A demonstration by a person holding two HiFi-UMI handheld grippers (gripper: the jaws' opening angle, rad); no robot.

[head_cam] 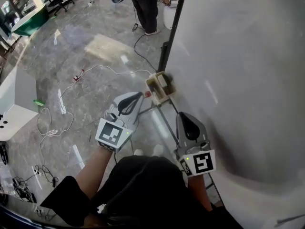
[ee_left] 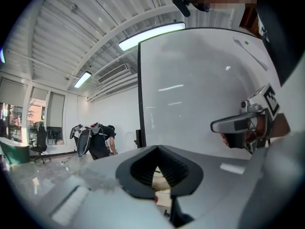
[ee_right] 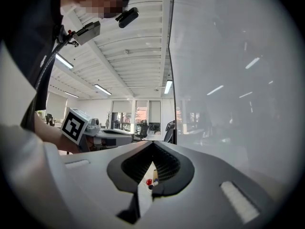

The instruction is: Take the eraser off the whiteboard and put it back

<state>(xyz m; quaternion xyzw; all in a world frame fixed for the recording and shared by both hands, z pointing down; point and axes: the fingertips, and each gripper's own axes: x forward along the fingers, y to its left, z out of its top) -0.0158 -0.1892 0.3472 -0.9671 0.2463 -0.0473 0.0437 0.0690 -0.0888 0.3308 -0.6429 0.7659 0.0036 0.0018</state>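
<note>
The whiteboard [head_cam: 238, 56] stands upright on my right, its black edge post [head_cam: 172, 27] running down to the floor. At its lower corner sits a beige tray [head_cam: 153, 87] holding a pale block [head_cam: 163, 83] that may be the eraser, with a red marker cap [head_cam: 148, 94] beside it. My left gripper [head_cam: 141, 95] is shut with nothing seen between its jaws, its tip just short of the tray. My right gripper [head_cam: 183, 114] hangs nearer me along the board, jaws together and empty. Both gripper views show the tray through the jaws' gap.
White cables [head_cam: 95, 70] and a power strip [head_cam: 52, 132] trail over the polished floor. A white table [head_cam: 14, 104] stands at the left. Another person [head_cam: 145, 4] stands beyond the board's post. The board's stand legs [head_cam: 164, 120] run under my grippers.
</note>
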